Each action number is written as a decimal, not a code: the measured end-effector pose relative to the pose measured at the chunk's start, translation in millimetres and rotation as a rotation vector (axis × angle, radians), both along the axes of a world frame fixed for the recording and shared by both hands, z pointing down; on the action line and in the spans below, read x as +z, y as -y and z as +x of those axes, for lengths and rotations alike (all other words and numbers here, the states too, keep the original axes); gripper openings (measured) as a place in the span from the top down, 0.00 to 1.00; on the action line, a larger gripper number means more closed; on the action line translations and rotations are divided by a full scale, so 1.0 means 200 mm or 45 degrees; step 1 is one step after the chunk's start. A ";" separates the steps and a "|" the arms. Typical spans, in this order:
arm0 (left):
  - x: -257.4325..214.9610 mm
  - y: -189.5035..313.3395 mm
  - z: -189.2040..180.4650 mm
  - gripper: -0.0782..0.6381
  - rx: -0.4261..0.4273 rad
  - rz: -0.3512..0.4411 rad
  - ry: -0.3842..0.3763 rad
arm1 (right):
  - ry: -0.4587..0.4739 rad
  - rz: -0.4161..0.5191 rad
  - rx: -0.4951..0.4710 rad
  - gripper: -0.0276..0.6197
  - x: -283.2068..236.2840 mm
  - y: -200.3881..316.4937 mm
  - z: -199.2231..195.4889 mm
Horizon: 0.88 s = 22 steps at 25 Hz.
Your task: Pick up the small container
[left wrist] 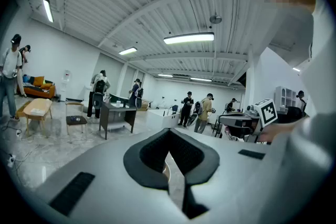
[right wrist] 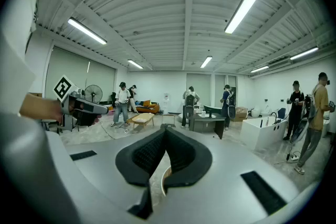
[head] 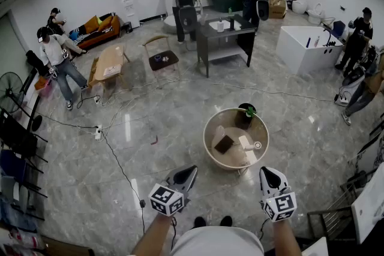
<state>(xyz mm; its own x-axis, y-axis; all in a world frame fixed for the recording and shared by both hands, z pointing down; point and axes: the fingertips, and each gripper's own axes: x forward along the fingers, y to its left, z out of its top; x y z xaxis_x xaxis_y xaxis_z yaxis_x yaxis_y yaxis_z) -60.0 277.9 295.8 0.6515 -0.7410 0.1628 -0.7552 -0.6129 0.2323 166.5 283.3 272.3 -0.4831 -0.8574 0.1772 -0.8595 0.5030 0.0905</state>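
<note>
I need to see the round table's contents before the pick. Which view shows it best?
The head view: the round table is seen whole from above, with items on top. Both gripper views show only what looks like a sliver of its rim below their jaws.

Pale grey left claw [head: 192, 171] and right claw [head: 264, 171] bear black pads [right wrist: 144, 157] and black-and-white marker cubes [head: 166, 199].
</note>
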 end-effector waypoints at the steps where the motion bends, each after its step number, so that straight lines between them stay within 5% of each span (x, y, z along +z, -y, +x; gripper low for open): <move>1: 0.00 0.00 0.01 0.87 0.000 -0.002 -0.002 | 0.001 0.000 0.000 0.94 0.00 0.00 0.01; 22: 0.04 0.01 -0.02 0.87 0.000 -0.022 -0.005 | 0.059 0.000 -0.003 0.94 0.02 0.00 -0.07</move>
<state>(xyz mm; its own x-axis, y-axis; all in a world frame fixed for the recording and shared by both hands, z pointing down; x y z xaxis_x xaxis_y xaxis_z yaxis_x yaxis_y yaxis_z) -63.2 275.7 304.7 0.6519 -0.7383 0.1730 -0.7545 -0.6087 0.2454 153.2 283.2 276.8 -0.4927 -0.8563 0.1550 -0.8617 0.5049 0.0506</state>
